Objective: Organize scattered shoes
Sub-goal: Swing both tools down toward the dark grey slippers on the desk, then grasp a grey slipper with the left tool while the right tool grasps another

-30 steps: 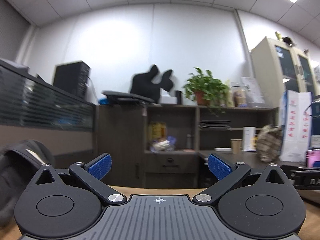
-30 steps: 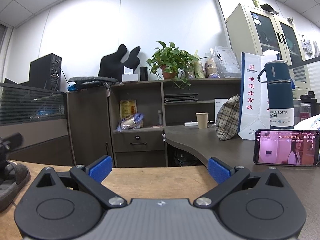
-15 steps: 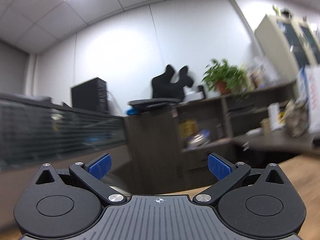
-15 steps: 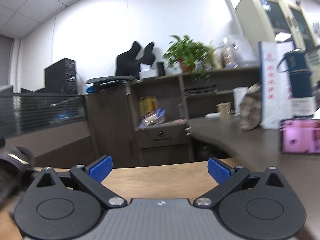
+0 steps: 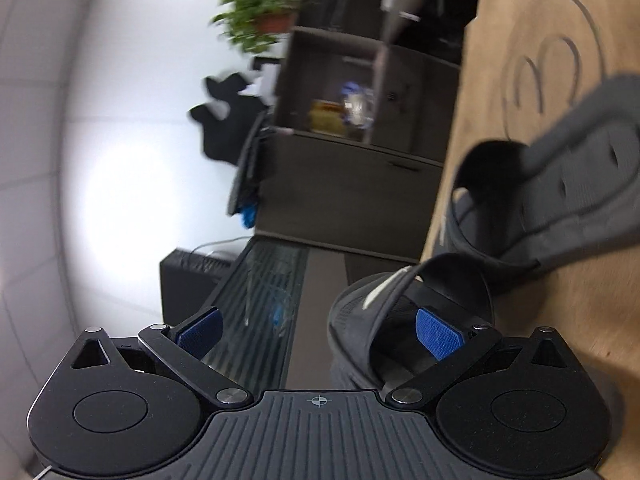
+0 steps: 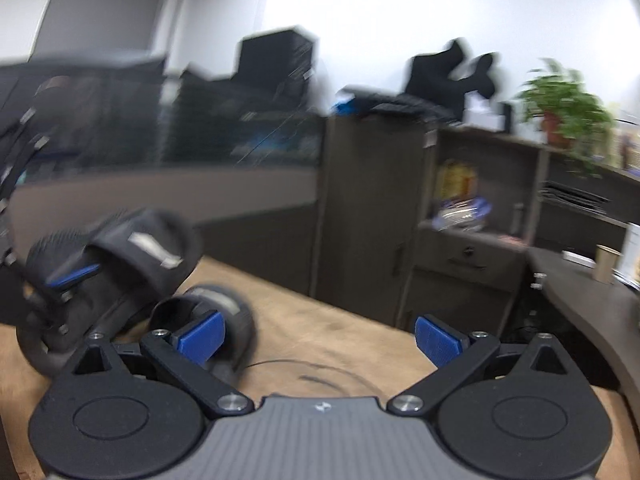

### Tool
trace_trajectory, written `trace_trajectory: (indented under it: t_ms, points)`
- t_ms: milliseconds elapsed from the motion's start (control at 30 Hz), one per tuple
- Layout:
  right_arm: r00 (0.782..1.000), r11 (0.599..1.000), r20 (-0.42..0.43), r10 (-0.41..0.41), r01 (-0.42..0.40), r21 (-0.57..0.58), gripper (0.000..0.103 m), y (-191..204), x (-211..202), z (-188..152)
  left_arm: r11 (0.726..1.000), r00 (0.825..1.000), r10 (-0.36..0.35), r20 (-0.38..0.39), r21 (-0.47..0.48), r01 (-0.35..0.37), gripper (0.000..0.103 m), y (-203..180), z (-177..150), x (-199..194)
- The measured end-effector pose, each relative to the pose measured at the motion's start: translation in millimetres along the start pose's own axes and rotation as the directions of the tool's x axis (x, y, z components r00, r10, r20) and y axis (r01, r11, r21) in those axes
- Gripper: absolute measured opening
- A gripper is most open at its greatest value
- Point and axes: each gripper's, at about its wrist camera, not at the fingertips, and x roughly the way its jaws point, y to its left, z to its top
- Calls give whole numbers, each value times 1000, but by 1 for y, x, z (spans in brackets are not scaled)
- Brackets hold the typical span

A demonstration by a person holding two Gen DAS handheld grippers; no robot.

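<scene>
Two dark grey slippers lie on the wooden table [image 5: 568, 352]. In the left wrist view, rolled about a quarter turn, one slipper [image 5: 384, 304] sits close in front, its strap over my right finger pad [image 5: 438, 338]. The second slipper [image 5: 560, 200] lies just beyond it. My left gripper [image 5: 318, 334] is open, with the near slipper's side between the fingers. In the right wrist view my right gripper [image 6: 320, 338] is open and empty. The near slipper [image 6: 132, 256] is at the left with the left gripper's blue pad inside it, the other slipper [image 6: 216, 308] below it.
A dark cabinet with shelves [image 6: 384, 208] stands behind the table, with a potted plant [image 6: 560, 108] on top. A dark curved desk [image 6: 592, 304] with a paper cup [image 6: 604, 268] lies to the right. A line drawing marks the table [image 5: 548, 68].
Both grippers swung left and down toward the slippers. The left gripper rolled sideways and its right finger went under the near slipper's strap. The phone, bag and bottle left the right view.
</scene>
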Motion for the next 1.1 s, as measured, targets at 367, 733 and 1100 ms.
trace_trajectory:
  t_ms: [367, 733, 1100]
  points:
    - [995, 916, -95, -24, -17, -401, 99, 85, 82, 9, 982, 991, -124, -56, 134, 131, 32, -18, 7, 61]
    - [990, 894, -116, 77, -121, -431, 22, 110, 117, 9, 921, 992, -123, -25, -375, 105, 17, 25, -36, 52]
    - [1000, 985, 12, 27, -25, -169, 14, 22, 38, 9, 848, 997, -64, 46, -525, 79, 17, 43, -32, 5]
